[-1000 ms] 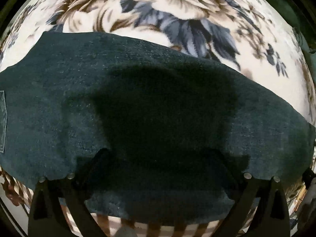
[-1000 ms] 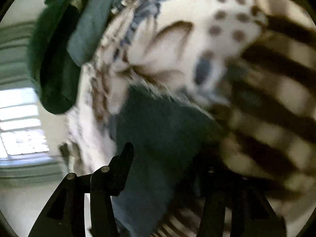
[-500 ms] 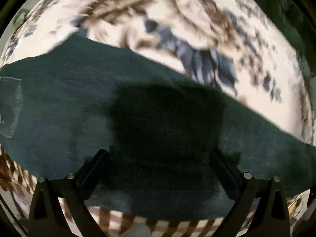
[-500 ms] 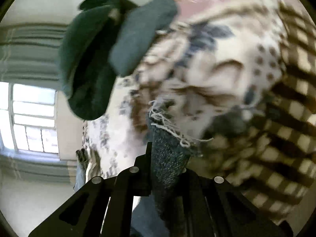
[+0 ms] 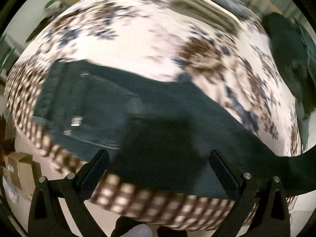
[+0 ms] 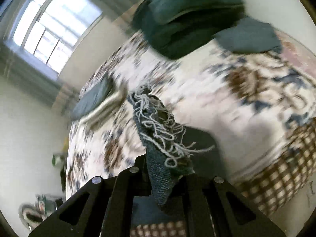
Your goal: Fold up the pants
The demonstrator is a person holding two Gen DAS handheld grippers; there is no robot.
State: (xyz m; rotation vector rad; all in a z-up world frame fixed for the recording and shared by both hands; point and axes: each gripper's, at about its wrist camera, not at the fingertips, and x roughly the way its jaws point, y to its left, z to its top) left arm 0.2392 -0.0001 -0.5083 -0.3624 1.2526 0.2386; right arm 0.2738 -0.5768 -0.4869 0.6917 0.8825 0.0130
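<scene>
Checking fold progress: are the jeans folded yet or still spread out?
Still spread: the jeans lie in one long layer across the floral blanket. Only the frayed hem is lifted, clamped in the right tool.

A home bedroom is showing here: a bed (image 5: 158,39) is lying under a floral blanket (image 6: 246,102), a window (image 6: 49,25) is letting in daylight, clothes (image 6: 187,15) are piling up, and a cardboard box (image 5: 19,169) is sitting on the floor.
</scene>
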